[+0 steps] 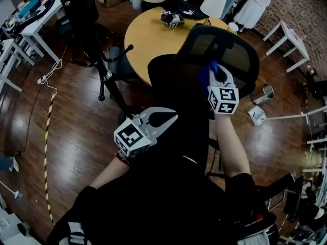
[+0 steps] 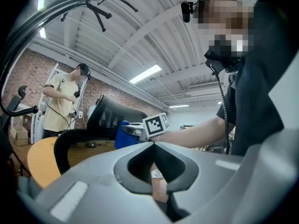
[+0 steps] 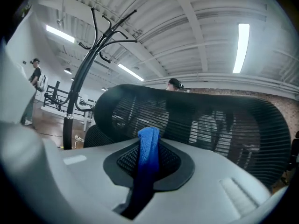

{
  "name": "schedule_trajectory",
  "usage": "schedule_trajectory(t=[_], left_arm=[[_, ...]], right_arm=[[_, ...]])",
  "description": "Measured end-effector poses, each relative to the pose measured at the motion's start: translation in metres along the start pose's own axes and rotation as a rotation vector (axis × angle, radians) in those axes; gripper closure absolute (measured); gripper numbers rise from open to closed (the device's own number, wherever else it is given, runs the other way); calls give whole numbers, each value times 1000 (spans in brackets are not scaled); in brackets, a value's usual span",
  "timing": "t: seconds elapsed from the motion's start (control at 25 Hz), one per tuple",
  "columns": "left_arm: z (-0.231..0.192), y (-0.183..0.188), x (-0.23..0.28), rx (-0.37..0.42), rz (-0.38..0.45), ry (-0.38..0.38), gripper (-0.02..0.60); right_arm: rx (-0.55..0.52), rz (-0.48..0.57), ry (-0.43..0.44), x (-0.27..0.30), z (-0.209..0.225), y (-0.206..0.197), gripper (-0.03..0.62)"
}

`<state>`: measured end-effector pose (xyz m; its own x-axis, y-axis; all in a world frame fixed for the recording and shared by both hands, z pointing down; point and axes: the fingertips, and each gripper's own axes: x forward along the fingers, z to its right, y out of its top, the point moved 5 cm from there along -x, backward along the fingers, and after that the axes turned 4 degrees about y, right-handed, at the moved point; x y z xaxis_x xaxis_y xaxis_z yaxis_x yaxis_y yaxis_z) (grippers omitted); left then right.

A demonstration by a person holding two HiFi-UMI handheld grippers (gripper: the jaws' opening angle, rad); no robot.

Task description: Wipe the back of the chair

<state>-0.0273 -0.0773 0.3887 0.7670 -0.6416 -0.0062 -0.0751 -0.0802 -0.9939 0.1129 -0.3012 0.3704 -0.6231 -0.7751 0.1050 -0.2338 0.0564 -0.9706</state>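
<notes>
gripping blue cloth [image 3: 148, 158] in right gripper [image 3: 149, 143] jaws, just beside the mesh chair back [image 3: 205, 125]; holding left gripper [image 2: 153, 146] jaws closed, empty, well apart from it.

We seem to be in a shared office or lab workspace in a converted industrial hall. We see a dark wood floor [image 1: 76, 131], a round wooden table [image 1: 148, 34], white desks [image 1: 36, 27] along the edges and a mesh-backed office chair [image 1: 204, 42]. A brick wall [image 2: 32, 69] rises to a ribbed white ceiling [image 3: 196, 31] with long tube lights [image 3: 243, 45]. We also note a black coat stand [image 3: 86, 64], a cable [image 1: 51, 80] trailing over the floor beside a strip of yellow-and-black tape [image 1: 47, 137], and a person in a yellow shirt [image 2: 63, 101] standing by the wall.
</notes>
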Motion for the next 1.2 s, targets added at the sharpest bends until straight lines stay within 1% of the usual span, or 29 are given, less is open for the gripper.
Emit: schedule_trajectory(t=[0.12, 0.2, 0.28, 0.32, 0.48, 0.68, 0.76, 0.84, 0.92, 1.0, 1.12, 1.2], left_arm=[[7, 2, -1, -48, 58, -59, 576], [9, 2, -2, -56, 70, -70, 577], [10, 0, -5, -50, 66, -63, 575], [9, -1, -7, -51, 66, -56, 576], [4, -3, -17, -67, 74, -21, 577], [1, -5, -20, -73, 68, -9, 575], [1, -5, -19, -68, 69, -19, 575], [2, -11, -19, -81, 45, -31, 576], [3, -26, -21, -115, -31, -50, 576], [6, -37, -20, -119, -91, -72, 575], [9, -36, -13, -93, -96, -82, 575], [10, -33, -10, -94, -92, -80, 576]], right_arm=[[6, 10, 55, 12, -25, 9, 560], [5, 21, 104, 19, -46, 15, 560], [0, 32, 147, 26, -66, 22, 560], [4, 36, 156, 29, -73, 24, 559], [60, 55, 157, 31, -84, 29, 559], [17, 57, 202, 31, -96, 34, 559], [28, 53, 209, 32, -96, 35, 559], [35, 59, 237, 32, -101, 36, 559], [11, 64, 282, 30, -113, 37, 559], [-27, 59, 311, 30, -120, 39, 559], [-26, 54, 319, 32, -116, 41, 556], [-5, 56, 320, 32, -114, 41, 556]])
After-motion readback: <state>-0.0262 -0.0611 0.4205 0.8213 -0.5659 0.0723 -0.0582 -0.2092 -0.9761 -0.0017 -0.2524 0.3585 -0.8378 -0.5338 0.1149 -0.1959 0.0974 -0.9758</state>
